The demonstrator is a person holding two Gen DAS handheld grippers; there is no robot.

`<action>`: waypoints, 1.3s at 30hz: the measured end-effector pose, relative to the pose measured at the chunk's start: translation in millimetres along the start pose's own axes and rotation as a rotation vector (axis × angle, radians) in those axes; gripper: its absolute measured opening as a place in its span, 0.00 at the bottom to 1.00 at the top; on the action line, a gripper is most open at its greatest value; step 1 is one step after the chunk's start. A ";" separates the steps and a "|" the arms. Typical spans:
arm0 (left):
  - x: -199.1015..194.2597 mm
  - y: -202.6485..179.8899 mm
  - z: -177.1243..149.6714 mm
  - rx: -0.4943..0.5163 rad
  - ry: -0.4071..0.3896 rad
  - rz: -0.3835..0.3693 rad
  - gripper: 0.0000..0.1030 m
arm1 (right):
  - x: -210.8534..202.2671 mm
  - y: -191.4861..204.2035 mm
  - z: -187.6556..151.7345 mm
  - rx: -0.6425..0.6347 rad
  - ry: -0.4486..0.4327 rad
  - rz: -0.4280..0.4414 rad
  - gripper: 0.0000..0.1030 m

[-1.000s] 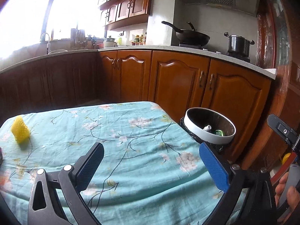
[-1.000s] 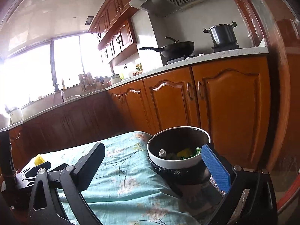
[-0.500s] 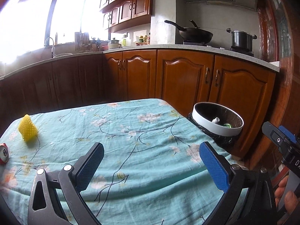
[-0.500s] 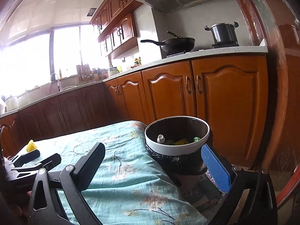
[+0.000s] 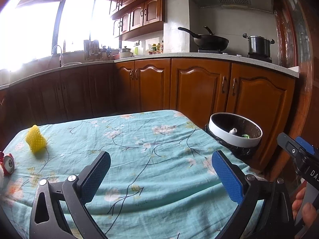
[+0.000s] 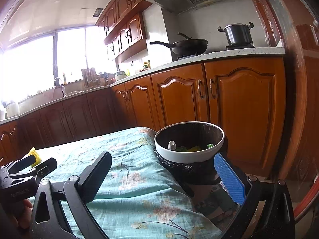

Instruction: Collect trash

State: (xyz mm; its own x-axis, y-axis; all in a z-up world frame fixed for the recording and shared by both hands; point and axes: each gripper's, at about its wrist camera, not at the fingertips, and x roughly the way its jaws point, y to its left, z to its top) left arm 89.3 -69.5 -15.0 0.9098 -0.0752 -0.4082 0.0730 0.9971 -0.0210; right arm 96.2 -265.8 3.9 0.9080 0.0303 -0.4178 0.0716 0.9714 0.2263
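Note:
A yellow foam net lies on the teal flowered tablecloth at the far left, with a crushed red can at the left edge. A white-rimmed bin with a black liner stands beyond the table's right edge; it holds a bottle and green and yellow scraps. My left gripper is open and empty over the table's near middle. My right gripper is open and empty, just short of the bin. The foam net shows behind the left gripper's body.
Brown kitchen cabinets run behind the table, with a wok and a steel pot on the counter. A sink tap stands under the bright window. A wooden door frame rises on the right.
Both grippers have drawn back from the bin, which now sits farther off in each view. The left view has swung so the red can has come into sight at the left edge.

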 end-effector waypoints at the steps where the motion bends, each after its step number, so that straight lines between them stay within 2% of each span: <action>1: 0.5 0.6 -0.2 0.002 0.000 -0.003 0.99 | 0.1 -0.6 0.3 0.002 0.000 -0.001 1.00; 12: -0.3 5.4 0.9 0.010 -0.027 0.000 0.99 | -6.1 -0.6 3.5 -0.010 -0.033 -0.002 1.00; 39: 2.3 7.3 -1.6 0.032 -0.036 -0.001 0.99 | -7.2 -1.7 4.3 0.002 -0.028 0.013 1.00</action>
State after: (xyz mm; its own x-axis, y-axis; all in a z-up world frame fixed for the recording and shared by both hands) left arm 91.3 -62.3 -17.6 0.9236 -0.0773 -0.3754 0.0866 0.9962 0.0079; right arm 91.4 -268.8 10.3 0.9199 0.0360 -0.3904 0.0610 0.9705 0.2331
